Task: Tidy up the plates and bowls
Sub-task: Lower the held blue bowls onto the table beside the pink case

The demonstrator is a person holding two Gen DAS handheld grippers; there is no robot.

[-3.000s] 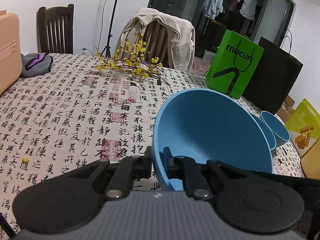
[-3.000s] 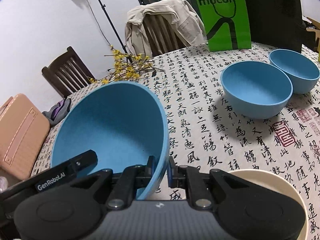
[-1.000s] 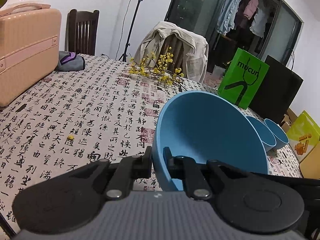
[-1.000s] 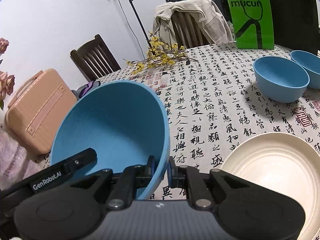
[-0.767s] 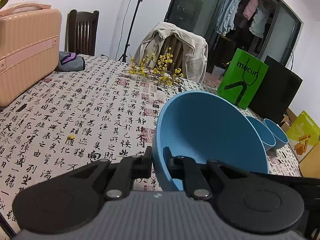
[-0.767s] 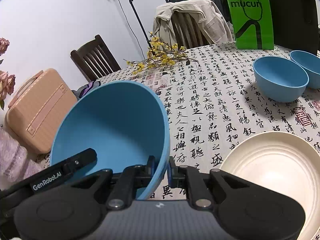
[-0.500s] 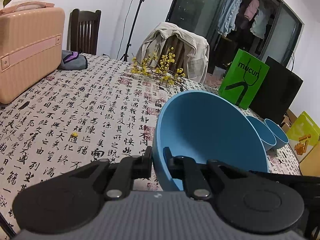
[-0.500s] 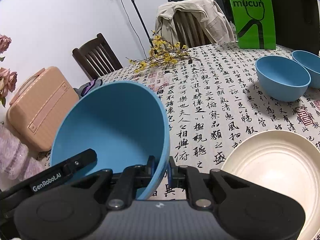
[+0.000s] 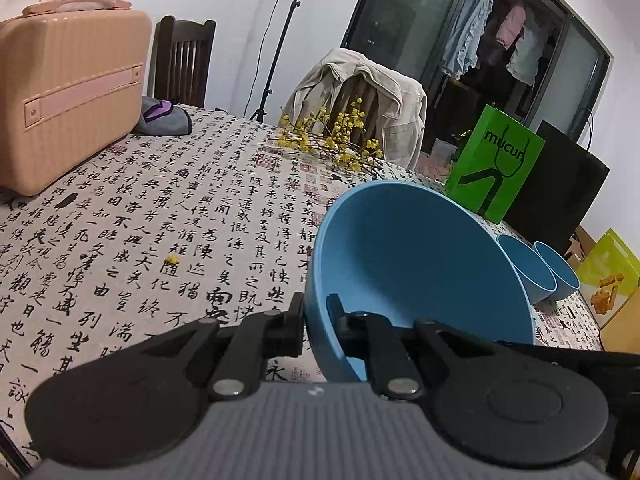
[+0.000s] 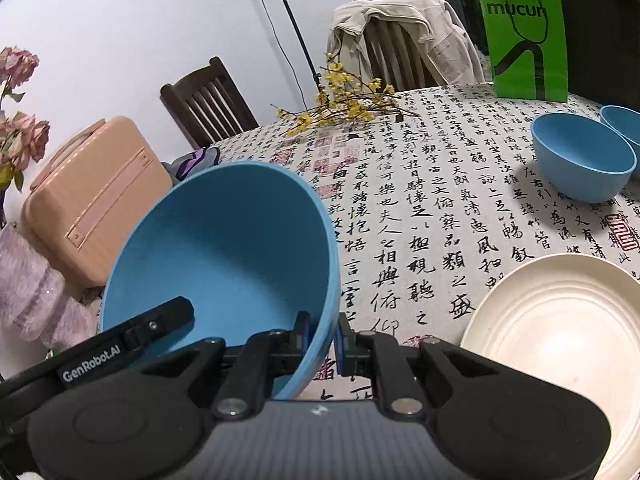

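A large blue bowl (image 9: 420, 264) hangs tilted above the table, held from both sides. My left gripper (image 9: 316, 316) is shut on its left rim. My right gripper (image 10: 322, 336) is shut on the opposite rim of the same bowl (image 10: 224, 256). The left gripper's finger (image 10: 132, 340) shows at the bowl's far side in the right wrist view. Two small blue bowls (image 10: 584, 160) (image 10: 624, 124) stand side by side on the table at the right. A cream ribbed plate (image 10: 560, 340) lies near the front edge, right of the held bowl.
A pink hard case (image 9: 68, 92) stands at the table's left end beside a grey pouch (image 9: 160, 118). A yellow flower branch (image 9: 332, 144) lies at the far side. A green paper bag (image 9: 496, 160) and a black bag (image 9: 560, 184) stand at the back right. Chairs ring the table.
Both grippers have carried the large blue bowl a little toward the pink case, which now looks larger in the left wrist view. Both grips on the rim are unchanged.
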